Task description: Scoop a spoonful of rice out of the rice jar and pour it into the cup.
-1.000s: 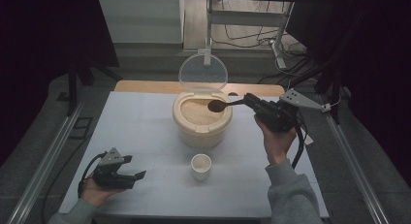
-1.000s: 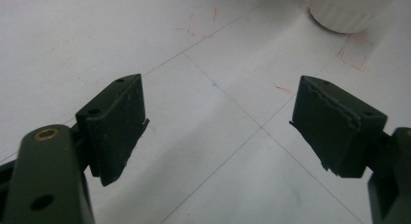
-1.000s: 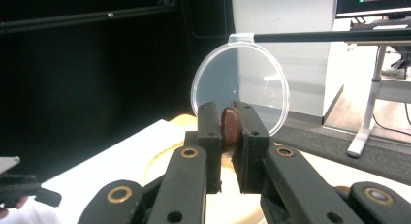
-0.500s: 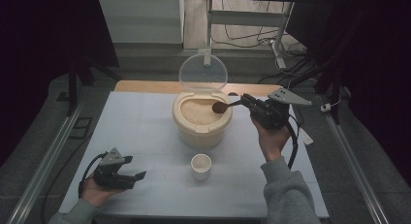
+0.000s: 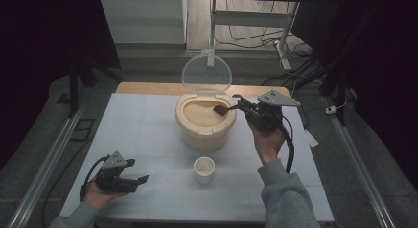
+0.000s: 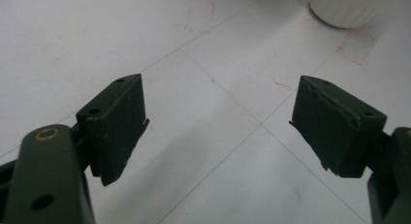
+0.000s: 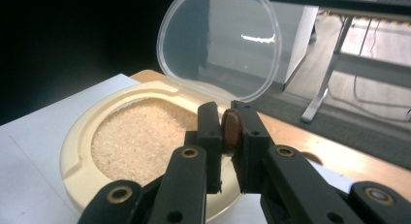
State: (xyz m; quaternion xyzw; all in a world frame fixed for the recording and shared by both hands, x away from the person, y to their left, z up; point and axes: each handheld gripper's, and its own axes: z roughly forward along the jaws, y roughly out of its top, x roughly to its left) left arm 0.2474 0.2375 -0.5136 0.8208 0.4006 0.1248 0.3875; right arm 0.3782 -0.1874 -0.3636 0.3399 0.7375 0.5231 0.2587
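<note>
Dark room all around, and a pale blue-white table [image 5: 148, 119] in the middle. On it stands a round cream tub [image 5: 204, 134] full of rice [image 5: 199, 114], with its clear lid [image 5: 206, 74] flipped up at the back. A small white cup [image 5: 204, 169] sits on the table just in front of the tub.

The right gripper [image 7: 226, 136] squeezes tight on the handle of a brown spoon [image 5: 220, 109]. The spoon bowl hangs over the rice, near the right rim. The left gripper [image 6: 218, 117] rests on the table near the front left corner, jaws wide apart, holding nothing.

The job now looks like scooping rice. To do it well, dip the spoon in gently, keep it flat when it comes up, and go slowly so no grains fall. The cup is near, so the trip is short.
</note>
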